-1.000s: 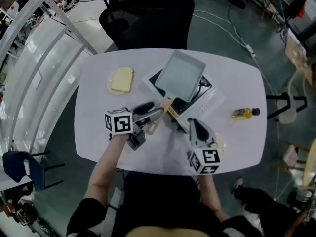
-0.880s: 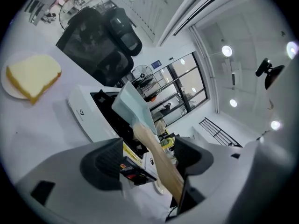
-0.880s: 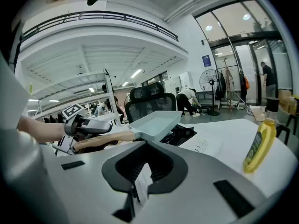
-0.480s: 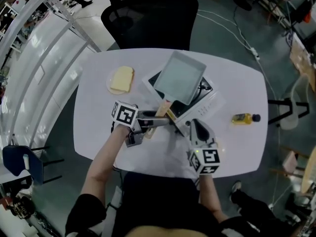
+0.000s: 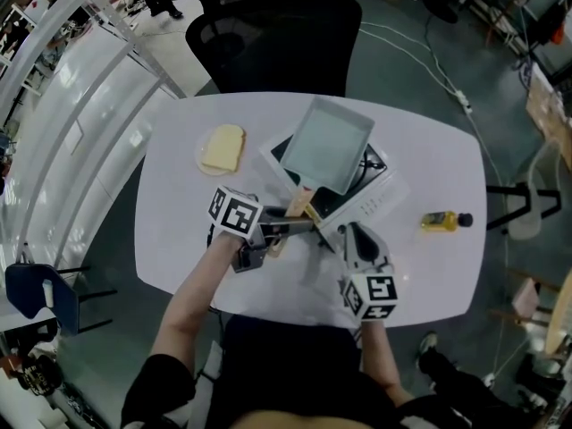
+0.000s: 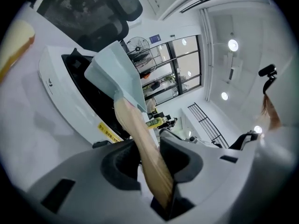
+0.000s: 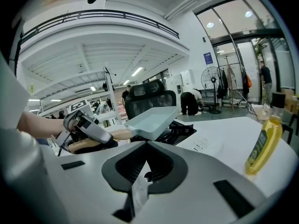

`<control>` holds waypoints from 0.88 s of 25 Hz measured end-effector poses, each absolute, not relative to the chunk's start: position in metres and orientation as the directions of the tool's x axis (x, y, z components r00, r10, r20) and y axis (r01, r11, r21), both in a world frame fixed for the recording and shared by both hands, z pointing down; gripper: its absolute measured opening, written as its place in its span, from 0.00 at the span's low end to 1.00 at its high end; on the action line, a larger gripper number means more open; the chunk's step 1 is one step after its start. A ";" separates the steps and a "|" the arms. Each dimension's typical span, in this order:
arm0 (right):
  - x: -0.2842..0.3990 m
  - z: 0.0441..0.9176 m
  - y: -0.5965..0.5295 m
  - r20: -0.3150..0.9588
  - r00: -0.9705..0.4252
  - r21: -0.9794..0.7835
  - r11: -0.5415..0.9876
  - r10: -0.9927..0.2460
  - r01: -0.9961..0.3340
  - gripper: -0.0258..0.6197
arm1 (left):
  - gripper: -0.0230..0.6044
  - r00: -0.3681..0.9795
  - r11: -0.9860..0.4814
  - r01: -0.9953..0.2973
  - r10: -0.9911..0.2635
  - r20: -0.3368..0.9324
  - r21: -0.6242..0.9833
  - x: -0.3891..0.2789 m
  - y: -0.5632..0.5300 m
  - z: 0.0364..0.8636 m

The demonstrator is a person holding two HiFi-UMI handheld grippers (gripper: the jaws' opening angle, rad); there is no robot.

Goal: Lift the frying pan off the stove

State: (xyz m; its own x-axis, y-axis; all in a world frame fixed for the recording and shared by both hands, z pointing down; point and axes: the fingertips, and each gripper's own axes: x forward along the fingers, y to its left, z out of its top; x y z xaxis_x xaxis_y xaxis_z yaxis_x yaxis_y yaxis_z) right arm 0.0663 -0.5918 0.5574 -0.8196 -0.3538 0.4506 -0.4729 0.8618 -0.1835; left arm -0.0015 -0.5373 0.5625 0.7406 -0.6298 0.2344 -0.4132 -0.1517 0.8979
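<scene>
The square pale grey-blue frying pan [image 5: 326, 146] rests on the white tabletop stove [image 5: 380, 195], its wooden handle [image 5: 299, 206] pointing toward me. My left gripper [image 5: 297, 226] reaches in from the left, and its jaws are closing on that handle. In the left gripper view the handle [image 6: 135, 129] runs between the pads of the left gripper [image 6: 147, 143] and both touch it; the pan [image 6: 117, 73] tilts up beyond. My right gripper [image 5: 357, 239] hovers just in front of the stove, shut and empty. The right gripper view shows the right gripper [image 7: 147, 143] facing the pan [image 7: 152, 118].
A slice of bread [image 5: 221, 147] lies on a plate at the table's back left. A yellow bottle [image 5: 442, 219] lies at the right. A black office chair [image 5: 277, 38] stands behind the white table [image 5: 179, 248].
My left gripper has swung right onto the wooden handle and its jaws have narrowed around it. The right gripper has barely moved. The pan stays on the stove.
</scene>
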 end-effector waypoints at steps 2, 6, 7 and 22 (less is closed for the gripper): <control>0.065 0.557 -0.591 0.449 -0.821 -0.181 0.863 -0.353 -0.471 0.05 | 0.23 0.731 -0.150 -0.444 -0.631 0.260 0.883 0.000 -0.537 0.565; 0.064 0.558 -0.590 0.452 -0.820 -0.177 0.865 -0.352 -0.469 0.05 | 0.23 0.716 -0.138 -0.479 -0.633 0.294 0.867 -0.002 -0.535 0.574; 0.065 0.559 -0.589 0.454 -0.819 -0.177 0.865 -0.352 -0.470 0.05 | 0.23 0.713 -0.136 -0.487 -0.632 0.303 0.863 -0.002 -0.534 0.576; 0.071 0.550 -0.576 0.448 -0.811 -0.158 0.859 -0.377 -0.487 0.05 | 0.23 0.699 -0.175 -0.496 -0.661 0.272 0.851 0.004 -0.527 0.553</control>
State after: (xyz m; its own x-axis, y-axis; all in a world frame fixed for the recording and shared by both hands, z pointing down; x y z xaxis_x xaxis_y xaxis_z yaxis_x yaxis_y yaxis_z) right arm 0.0706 -0.5764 0.5498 -0.8108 -0.3772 0.4476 -0.4869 0.8591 -0.1579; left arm 0.0042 -0.5266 0.5528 0.6993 -0.6612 0.2717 -0.4956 -0.1746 0.8508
